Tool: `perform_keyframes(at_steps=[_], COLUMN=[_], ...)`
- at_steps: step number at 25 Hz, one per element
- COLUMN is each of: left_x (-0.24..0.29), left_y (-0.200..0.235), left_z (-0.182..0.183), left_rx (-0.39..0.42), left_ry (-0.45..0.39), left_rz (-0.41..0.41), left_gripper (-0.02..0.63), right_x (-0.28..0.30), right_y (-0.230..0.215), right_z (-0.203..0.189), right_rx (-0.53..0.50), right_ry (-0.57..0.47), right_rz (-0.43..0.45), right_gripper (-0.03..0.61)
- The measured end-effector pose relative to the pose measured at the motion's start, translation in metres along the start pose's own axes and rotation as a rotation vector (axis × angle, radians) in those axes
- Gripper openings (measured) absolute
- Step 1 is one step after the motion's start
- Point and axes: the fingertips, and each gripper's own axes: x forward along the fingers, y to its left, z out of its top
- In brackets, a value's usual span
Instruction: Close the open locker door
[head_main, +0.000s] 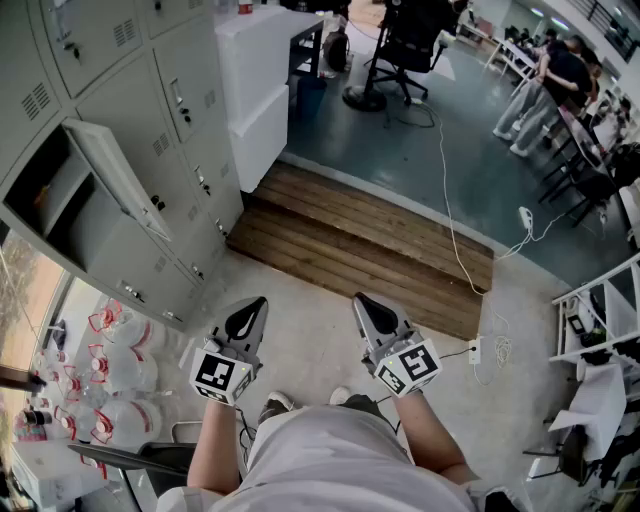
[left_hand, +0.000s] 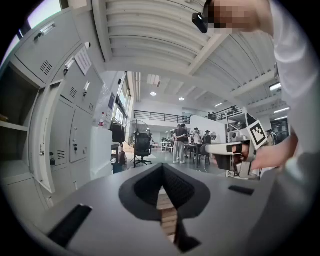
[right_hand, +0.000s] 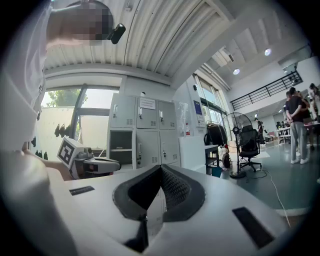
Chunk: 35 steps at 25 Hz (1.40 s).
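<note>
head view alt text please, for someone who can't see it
Looking steeply down: a grey locker bank at the left has one door swung open, its compartment exposed. The person's left gripper and right gripper are held out over the concrete floor, fingers together and empty, apart from the lockers. A wooden platform lies ahead.

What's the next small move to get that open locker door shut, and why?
Probably move the left tool toward the open door. It stands out from the lockers on that side, while the left and right tool are shut, empty and well short of it.
</note>
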Motion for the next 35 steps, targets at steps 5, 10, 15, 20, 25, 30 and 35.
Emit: perform_keyframes(at_steps=[5, 10, 15, 20, 25, 30, 35], left_x=[-0.01, -0.013, -0.002, 0.041, 0.1, 0.164, 0.208], left_y=[0.01, 0.033, 0.046, 0.05, 0.062, 0.074, 0.08], left_z=[-0.01, -0.015, -0.02, -0.019, -0.012, 0.002, 0.005], left_rx=[0.023, -0.013, -0.026, -0.013, 0.017, 0.029, -0.004], left_ry=[0.037, 0.042, 0.051, 0.049, 0.054, 0.048, 0.046], left_rz=[-0.026, -0.047, -0.07, -0.088, -0.071, -0.031, 0.04], left_gripper=[0.002, 0.0, 0.0, 0.0, 0.002, 0.002, 0.002], right_x=[0.014, 0.029, 0.038, 0.044, 0.067, 0.086, 0.106], right_y=[0.015, 0.017, 0.01, -0.031, -0.092, -0.153, -0.194], right_z=[-0.008, -0.018, -0.025, -0.028, -0.03, -0.028, -0.028], right_rx=[0.022, 0.083, 0.101, 0.101, 0.136, 0.156, 0.173], right_ry=[0.009, -0.002, 0.017, 0.016, -0.008, -0.018, -0.011], right_rz=[0.0, -0.045, -0.067, -0.09, -0.08, -0.054, 0.022], right_gripper=[0.005, 0.006, 0.006, 0.006, 0.006, 0.006, 0.006])
